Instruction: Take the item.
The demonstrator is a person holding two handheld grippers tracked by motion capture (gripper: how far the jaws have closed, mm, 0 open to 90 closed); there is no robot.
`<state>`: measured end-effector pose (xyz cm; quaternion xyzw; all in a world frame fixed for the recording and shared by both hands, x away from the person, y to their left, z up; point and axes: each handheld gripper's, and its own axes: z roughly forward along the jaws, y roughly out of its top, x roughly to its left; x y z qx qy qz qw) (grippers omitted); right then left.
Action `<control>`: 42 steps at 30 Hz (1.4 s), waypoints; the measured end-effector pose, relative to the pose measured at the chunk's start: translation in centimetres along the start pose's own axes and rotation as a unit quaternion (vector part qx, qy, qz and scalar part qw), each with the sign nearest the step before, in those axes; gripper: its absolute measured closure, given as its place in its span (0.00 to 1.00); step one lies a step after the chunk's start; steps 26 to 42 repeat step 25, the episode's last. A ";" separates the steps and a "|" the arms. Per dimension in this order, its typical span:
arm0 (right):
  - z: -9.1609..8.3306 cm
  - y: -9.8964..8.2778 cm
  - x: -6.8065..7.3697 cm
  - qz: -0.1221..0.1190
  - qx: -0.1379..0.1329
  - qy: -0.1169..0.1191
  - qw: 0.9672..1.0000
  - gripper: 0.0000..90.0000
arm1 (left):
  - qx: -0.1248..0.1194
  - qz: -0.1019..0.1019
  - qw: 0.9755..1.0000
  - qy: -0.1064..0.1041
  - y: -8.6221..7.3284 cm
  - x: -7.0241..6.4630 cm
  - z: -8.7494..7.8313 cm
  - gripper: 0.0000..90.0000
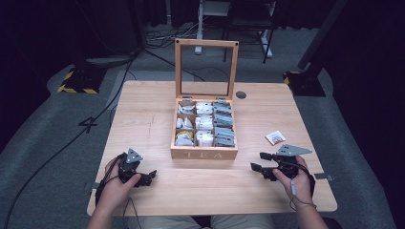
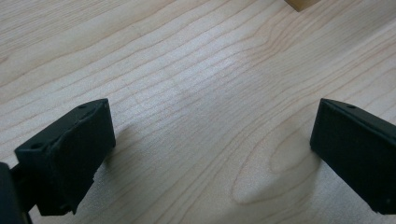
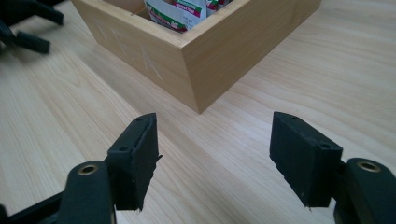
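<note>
A wooden tea box (image 1: 204, 153) marked TEA stands mid-table with its glass lid (image 1: 206, 67) raised upright. Its compartments hold several tea packets (image 1: 204, 124). One loose tea packet (image 1: 275, 137) lies on the table to the right of the box. My left gripper (image 1: 152, 175) rests low at the front left, held in a hand, open over bare wood (image 2: 210, 135). My right gripper (image 1: 258, 161) sits at the front right, open and empty, facing the box's front right corner (image 3: 198, 70); packets (image 3: 180, 11) show above the box rim.
The light wooden table (image 1: 143, 119) has a round grommet hole (image 1: 240, 95) behind the box. Black cables (image 1: 71, 138) trail over the grey floor at the left. Dark stands and a white frame stand beyond the far edge.
</note>
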<state>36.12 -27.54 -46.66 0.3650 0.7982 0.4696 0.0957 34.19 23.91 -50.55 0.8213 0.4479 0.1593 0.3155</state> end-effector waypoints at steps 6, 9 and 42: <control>1.0 -1.2 -0.5 -0.015 0.039 -0.025 0.999 0.37 | -0.001 0.000 1.000 -0.002 0.0 0.0 0.0 0.00; 1.5 -1.6 -0.6 -0.024 0.054 -0.036 0.998 0.37 | -0.001 0.000 1.000 -0.002 0.0 0.0 0.0 0.00; 3.9 -2.2 0.2 -0.070 0.091 -0.070 0.991 0.06 | 0.000 0.000 1.000 -0.002 0.0 0.0 0.0 0.00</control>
